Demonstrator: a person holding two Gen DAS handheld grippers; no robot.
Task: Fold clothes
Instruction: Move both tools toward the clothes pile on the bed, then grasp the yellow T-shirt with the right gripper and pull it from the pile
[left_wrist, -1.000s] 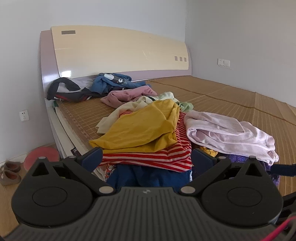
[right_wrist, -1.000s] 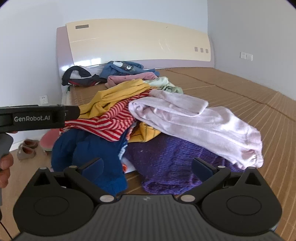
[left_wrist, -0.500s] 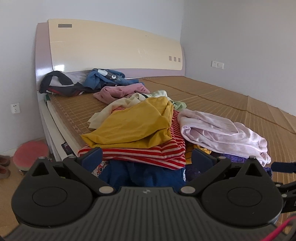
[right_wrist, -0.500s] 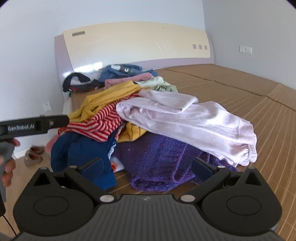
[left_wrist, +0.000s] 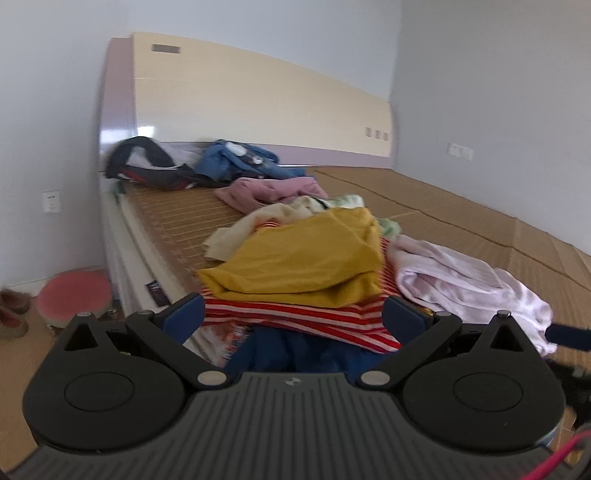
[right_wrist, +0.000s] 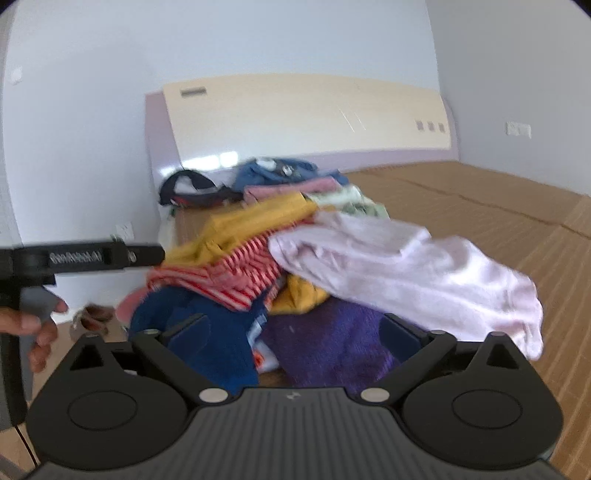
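1. Approaching the heap describes both tools: against the views a second ago, both cameras tilt further up and the pictures are smeared, so the grippers are moving while the clothes lie unchanged.
2. Left gripper (left_wrist: 293, 314) has its jaws spread wide with nothing between them; it hovers at the near edge of the pile, over the red-striped top (left_wrist: 295, 317) and the dark blue garment (left_wrist: 288, 354).
3. Right gripper (right_wrist: 293, 332) is likewise wide apart and empty, facing the purple knit (right_wrist: 332, 343) at the near side, with the pale pink garment (right_wrist: 406, 266) draped above it to the right.
4. Clothes are heaped unfolded on the near left part of the bed mat (left_wrist: 461, 206); the mustard yellow shirt (left_wrist: 306, 258) lies on top of the stripes, and a second cluster with a blue denim piece (left_wrist: 236, 158) sits far back by the headboard (left_wrist: 258, 110).
5. Seen from the right wrist, the left tool (right_wrist: 92, 254) reaches in from the left, held by a hand (right_wrist: 33, 328).
6. Nothing is gripped yet, so folding has not begun; my judgement is that the step in hand is picking one garment off the pile, and the top layers look easiest to free without dragging others.
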